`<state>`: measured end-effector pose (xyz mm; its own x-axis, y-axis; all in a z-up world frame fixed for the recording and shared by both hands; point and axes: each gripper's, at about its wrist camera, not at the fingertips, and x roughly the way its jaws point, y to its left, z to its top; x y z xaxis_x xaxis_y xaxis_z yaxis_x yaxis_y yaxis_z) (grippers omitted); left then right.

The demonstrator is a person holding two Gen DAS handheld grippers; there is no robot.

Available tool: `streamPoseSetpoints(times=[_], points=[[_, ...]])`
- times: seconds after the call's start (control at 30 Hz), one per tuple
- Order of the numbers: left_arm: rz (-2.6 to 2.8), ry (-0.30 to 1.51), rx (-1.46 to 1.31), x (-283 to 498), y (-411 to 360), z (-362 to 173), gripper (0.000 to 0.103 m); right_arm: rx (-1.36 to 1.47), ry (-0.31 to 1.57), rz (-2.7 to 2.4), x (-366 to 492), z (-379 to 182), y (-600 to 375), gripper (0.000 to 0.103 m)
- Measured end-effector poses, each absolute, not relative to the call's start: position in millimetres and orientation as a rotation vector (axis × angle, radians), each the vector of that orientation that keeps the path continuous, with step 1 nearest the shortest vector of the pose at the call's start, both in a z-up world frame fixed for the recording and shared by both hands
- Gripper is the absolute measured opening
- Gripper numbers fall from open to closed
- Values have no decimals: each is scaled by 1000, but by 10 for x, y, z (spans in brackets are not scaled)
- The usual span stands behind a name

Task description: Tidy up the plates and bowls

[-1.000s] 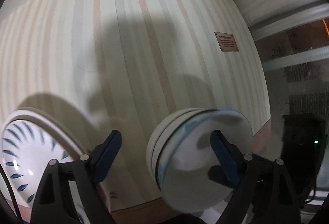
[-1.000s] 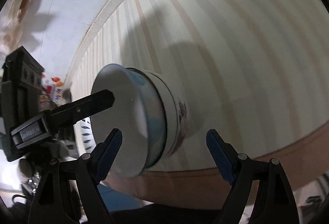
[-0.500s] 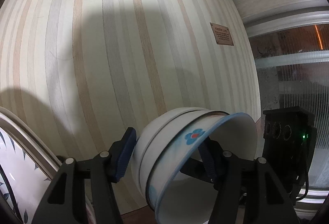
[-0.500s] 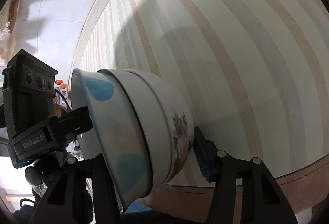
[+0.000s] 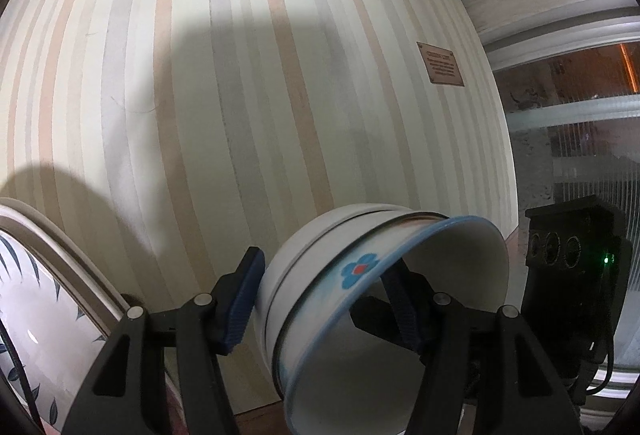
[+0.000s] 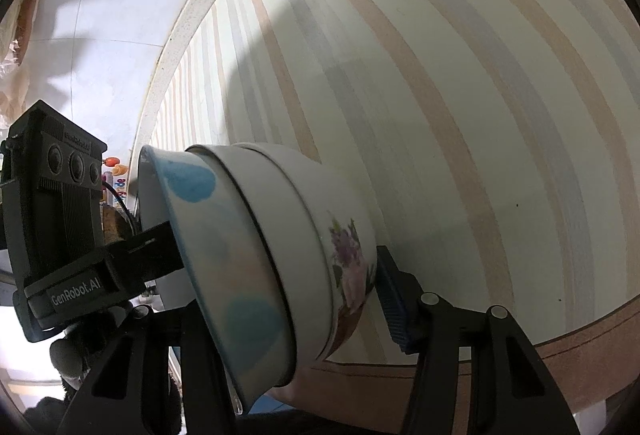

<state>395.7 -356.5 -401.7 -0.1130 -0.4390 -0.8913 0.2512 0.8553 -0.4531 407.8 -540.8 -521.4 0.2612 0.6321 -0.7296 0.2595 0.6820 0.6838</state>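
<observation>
**Bowls nested and held sideways between both grippers**

Bowls (image 5: 360, 295) are seen stacked one inside another, three deep as far as the rims can be counted, and tipped on their side in front of a striped wall (image 5: 240, 95). The innermost bowl (image 6: 224, 255), rimmed in blue and marked with blue flowers, is seated in a plain white one, and that in turn sits in the outermost bowl (image 6: 344, 247), which is printed with a purple flower spray. Nothing is seen inside the innermost bowl; its white interior is shown in the left wrist view.

The stack is clamped by the left gripper (image 5: 326, 307): its jaws are closed on the bowls, one blue pad pressed against the outer white wall and the other against the inside of the blue-rimmed bowl. The right gripper (image 6: 280, 295) is likewise closed on the bowls, with one pad touching the base side by the purple flowers; its other finger is hidden behind the stack. Each gripper's black body is visible in the other's view, just beside the open mouth of the stack.

A plate (image 5: 36, 299) with dark blue leaf marks is seen at the lower left of the left wrist view, standing apart from the bowls. A small brown plaque (image 5: 440, 64) is fixed to the wall.
</observation>
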Motion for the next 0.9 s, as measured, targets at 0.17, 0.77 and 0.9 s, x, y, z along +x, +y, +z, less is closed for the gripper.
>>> streamPoseSetpoints(times=[0.17,0.77,0.9], points=[[-579,1579,-155,3952,-3498,-3982,57,846,1332,297,4063,-5214,-5376,56],[-521,1486,-202,4043,-2975,-3561,57,789,1319,382,4236,-4757,-5050,56],[-475,1468,-233,4067,-2730,-3489,57,754,1329,434,4306,-4632,-4847,56]])
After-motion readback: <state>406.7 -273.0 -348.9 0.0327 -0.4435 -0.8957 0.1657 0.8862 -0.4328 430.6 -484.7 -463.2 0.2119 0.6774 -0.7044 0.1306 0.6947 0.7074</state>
